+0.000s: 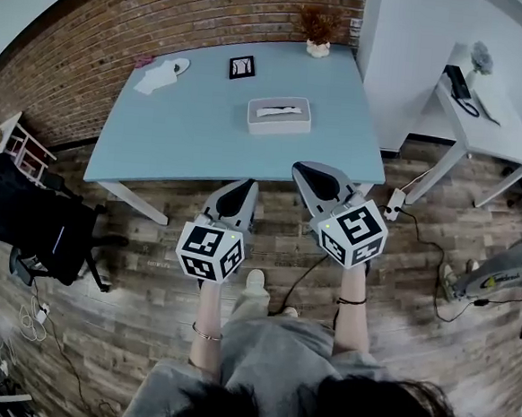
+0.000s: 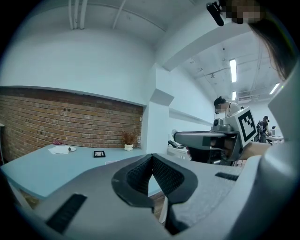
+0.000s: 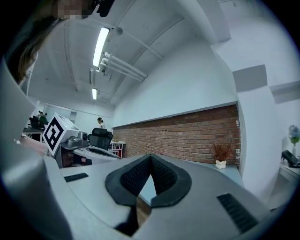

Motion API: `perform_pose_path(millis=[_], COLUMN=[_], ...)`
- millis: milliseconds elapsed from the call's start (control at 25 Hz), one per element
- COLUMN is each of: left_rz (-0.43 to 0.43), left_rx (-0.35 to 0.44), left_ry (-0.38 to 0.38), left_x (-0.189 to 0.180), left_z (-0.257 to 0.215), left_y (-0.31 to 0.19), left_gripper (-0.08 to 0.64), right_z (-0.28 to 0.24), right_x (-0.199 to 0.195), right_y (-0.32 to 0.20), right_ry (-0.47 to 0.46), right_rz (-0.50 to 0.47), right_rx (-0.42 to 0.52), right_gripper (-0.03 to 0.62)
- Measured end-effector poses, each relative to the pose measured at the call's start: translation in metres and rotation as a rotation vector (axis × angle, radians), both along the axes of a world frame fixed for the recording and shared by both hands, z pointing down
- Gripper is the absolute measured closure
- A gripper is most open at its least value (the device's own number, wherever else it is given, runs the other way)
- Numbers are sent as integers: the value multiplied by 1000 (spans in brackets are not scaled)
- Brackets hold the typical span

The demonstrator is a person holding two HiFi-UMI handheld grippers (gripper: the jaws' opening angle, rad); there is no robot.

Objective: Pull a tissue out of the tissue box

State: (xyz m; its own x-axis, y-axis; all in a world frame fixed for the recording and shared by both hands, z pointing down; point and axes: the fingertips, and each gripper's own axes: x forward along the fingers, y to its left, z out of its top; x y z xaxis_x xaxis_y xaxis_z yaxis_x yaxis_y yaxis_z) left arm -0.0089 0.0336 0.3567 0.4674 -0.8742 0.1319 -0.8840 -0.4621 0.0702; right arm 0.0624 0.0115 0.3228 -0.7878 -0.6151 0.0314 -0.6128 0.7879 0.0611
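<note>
Two grippers hang short of the tabletop (image 1: pixel 191 130), both on the person's side of the tissue box (image 1: pixel 279 115) and well apart from it. The left gripper (image 1: pixel 243 189) is nearer-left of the box and the right gripper (image 1: pixel 305 171) nearer-right. The left gripper's fingers (image 2: pixel 137 177) are closed, tip against tip, with nothing between them. The right gripper's fingers (image 3: pixel 136 177) are closed the same way and are also empty.

The box lies flat near the middle of the tabletop, and a white tissue (image 1: pixel 278 112) shows in its top slot. A small picture frame (image 1: pixel 241 67) lies beyond the box and a potted plant (image 1: pixel 319 37) beyond that, at the far edge.

By the look of it this is the approach, with no contact made yet. Next, one gripper probably has to reach over the box, part its fingers, pinch the exposed tissue and draw it upward. The other may need to steady the light box so it doesn't lift.
</note>
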Motion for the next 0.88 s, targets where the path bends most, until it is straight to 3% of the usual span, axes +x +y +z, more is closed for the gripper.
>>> perform_pose_path(millis=[880], left_rz=[168], left_rx=[-40], left_ry=[24], left_x=[-50], left_z=[20], left_y=[-150], left_gripper=[557], right_z=[30], right_x=[-65], right_y=[-137], right_ry=[73], right_rz=[109], right_rx=[-76], right_gripper=[594])
